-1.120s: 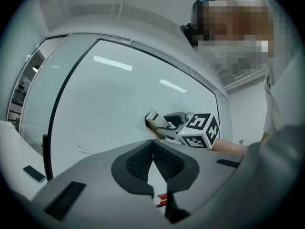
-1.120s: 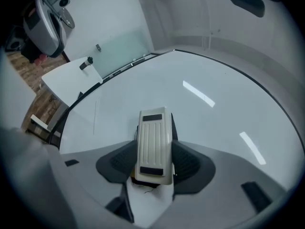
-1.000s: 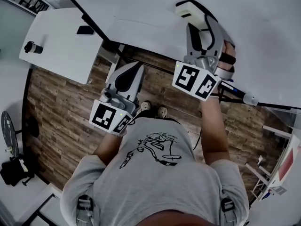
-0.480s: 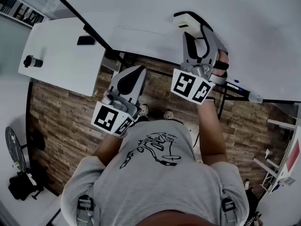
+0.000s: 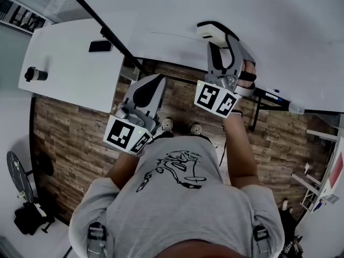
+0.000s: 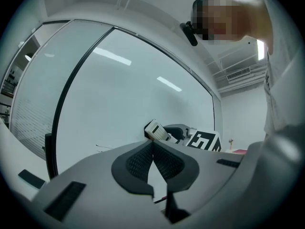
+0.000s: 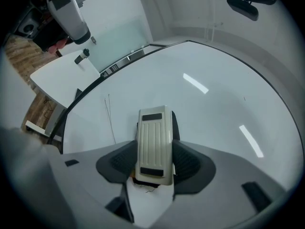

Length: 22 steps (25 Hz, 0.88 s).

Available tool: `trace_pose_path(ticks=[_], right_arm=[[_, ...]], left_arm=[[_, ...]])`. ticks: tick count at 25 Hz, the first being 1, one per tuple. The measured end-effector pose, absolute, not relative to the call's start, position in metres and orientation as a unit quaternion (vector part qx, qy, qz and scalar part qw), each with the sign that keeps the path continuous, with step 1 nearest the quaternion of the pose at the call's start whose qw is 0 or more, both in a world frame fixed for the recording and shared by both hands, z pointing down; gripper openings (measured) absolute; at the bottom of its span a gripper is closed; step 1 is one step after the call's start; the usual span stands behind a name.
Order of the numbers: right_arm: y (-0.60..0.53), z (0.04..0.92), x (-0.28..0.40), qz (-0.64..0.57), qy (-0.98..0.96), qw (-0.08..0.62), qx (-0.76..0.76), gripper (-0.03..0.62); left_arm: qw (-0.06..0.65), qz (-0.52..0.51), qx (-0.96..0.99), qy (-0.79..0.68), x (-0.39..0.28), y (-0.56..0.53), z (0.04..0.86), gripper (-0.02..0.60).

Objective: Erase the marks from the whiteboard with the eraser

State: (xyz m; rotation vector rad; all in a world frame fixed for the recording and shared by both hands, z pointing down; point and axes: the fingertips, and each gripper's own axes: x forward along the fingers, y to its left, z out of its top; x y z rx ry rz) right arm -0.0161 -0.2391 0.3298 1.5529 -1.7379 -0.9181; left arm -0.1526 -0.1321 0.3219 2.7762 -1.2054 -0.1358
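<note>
The whiteboard (image 5: pixel 226 9) is filling the upper head view, its black frame (image 5: pixel 115 44) running diagonally along the left side and its bottom rail passing under the right wrist. Wide bare board is lying open above and to the right of the eraser. A white counter (image 5: pixel 70 69) is standing left of the frame, apart from it, over a wooden floor (image 5: pixel 64 138). The right gripper (image 7: pixel 153 163) is clamping the eraser (image 7: pixel 154 144) between both jaws, ribbed back facing the camera, over the board's lower part just above the rail. A thin line (image 7: pixel 110 118) is showing just left of the eraser. The left gripper (image 6: pixel 153 159) is hanging below the board, jaws closed together on nothing.
</note>
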Motion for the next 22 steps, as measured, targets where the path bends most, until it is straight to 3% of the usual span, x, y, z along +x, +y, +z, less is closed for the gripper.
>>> trace_pose_path(ticks=[22], right_arm=[[-0.257,0.422,-0.081,-0.329,-0.683,0.369,0.538,0.233]], left_arm=[[0.063,-0.033,0.912,-0.405,-0.206,-0.136,0.331,0.021]])
